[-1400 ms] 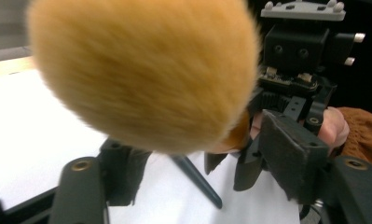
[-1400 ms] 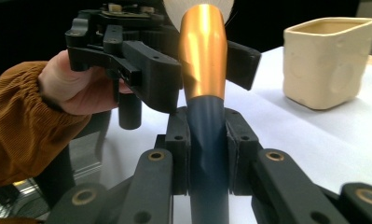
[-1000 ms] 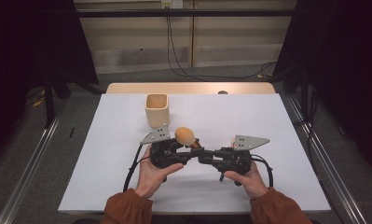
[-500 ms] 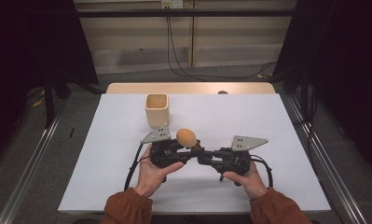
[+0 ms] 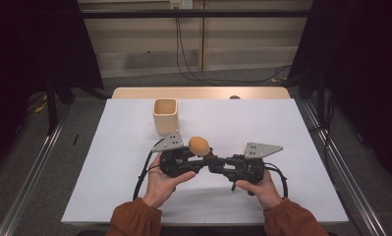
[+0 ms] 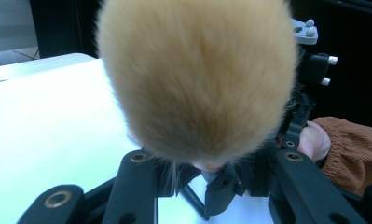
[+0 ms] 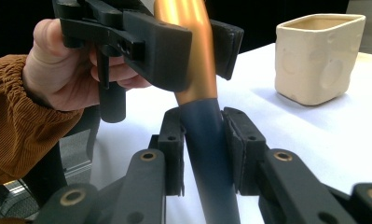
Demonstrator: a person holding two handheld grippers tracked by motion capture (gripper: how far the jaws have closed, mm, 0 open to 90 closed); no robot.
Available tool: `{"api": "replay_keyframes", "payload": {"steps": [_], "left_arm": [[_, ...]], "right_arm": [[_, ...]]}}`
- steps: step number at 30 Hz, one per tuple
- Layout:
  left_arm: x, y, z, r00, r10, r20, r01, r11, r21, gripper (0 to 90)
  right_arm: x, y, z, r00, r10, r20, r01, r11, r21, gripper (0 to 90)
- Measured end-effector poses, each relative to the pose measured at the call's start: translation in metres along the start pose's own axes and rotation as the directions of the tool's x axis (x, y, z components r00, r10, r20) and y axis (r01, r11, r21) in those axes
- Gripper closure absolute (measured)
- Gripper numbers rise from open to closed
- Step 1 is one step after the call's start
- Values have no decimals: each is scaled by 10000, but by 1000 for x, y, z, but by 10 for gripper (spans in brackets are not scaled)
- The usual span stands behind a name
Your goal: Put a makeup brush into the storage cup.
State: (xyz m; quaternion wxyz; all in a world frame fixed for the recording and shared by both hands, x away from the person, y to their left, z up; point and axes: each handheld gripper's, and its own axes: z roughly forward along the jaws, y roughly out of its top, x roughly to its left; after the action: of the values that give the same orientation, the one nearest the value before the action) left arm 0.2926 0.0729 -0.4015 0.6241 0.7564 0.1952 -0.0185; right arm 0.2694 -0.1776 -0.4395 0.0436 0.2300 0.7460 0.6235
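The fluffy makeup brush (image 5: 199, 146) is up off the white desk (image 5: 282, 128), between my two claws. My left claw (image 5: 203, 158) pinches its gold neck, just closing tighter. My right claw (image 5: 214, 164) sits around its dark handle, just easing looser. A cream cup (image 5: 165, 116) stands behind.

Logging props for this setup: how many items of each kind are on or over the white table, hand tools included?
Makeup brush: 1
Cream cup: 1
Handheld tongs, left and right: 2
Total: 4
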Motion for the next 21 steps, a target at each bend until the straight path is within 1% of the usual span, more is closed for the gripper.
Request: {"api": "replay_keyframes", "payload": {"steps": [2, 4, 9, 11, 13, 15, 16, 17, 18, 19, 21], "left_arm": [[0, 0, 0, 10000, 25, -28, -24, 10000, 61, 645], [0, 0, 0, 10000, 12, -50, -11, 10000, 73, 647], [2, 1, -2, 9997, 30, -238, -27, 9999, 122, 650], [2, 1, -3, 9996, 22, -278, -17, 9999, 151, 651], [3, 1, -3, 9994, 33, -331, -27, 9998, 200, 652], [3, 1, -3, 9993, 46, -376, -37, 9997, 233, 652], [3, 1, -4, 9991, 83, -419, -72, 9997, 254, 652], [3, 1, -4, 9990, 101, -441, -88, 9996, 276, 652], [3, 2, -4, 9989, 114, -454, -100, 9995, 312, 652], [4, 2, -5, 9985, 122, -524, -103, 9993, 372, 653], [4, 3, -5, 9983, 141, -563, -117, 9990, 428, 653]], "right_arm": [[0, 0, 0, 10000, 31, 8, -31, 10000, -2, 676], [0, 0, 0, 10000, 11, 25, -11, 10000, 45, 669], [-1, 0, -1, 9999, 69, 109, -70, 9999, 95, 586], [-1, 0, -1, 9999, 64, 140, -65, 9999, 90, 577], [-1, 0, -1, 9998, 80, 161, -81, 9999, 96, 539], [-1, 1, -2, 9997, 84, 208, -86, 9999, 108, 522], [-1, 1, -2, 9997, 90, 217, -93, 9999, 125, 500], [-1, 1, -2, 9996, 136, 239, -140, 9997, 178, 451], [-1, 1, -2, 9994, 197, 273, -204, 9995, 233, 439], [-1, 1, -2, 9994, 150, 296, -157, 9996, 247, 432], [-1, 1, -2, 9994, 187, 298, -196, 9994, 298, 363]]}}
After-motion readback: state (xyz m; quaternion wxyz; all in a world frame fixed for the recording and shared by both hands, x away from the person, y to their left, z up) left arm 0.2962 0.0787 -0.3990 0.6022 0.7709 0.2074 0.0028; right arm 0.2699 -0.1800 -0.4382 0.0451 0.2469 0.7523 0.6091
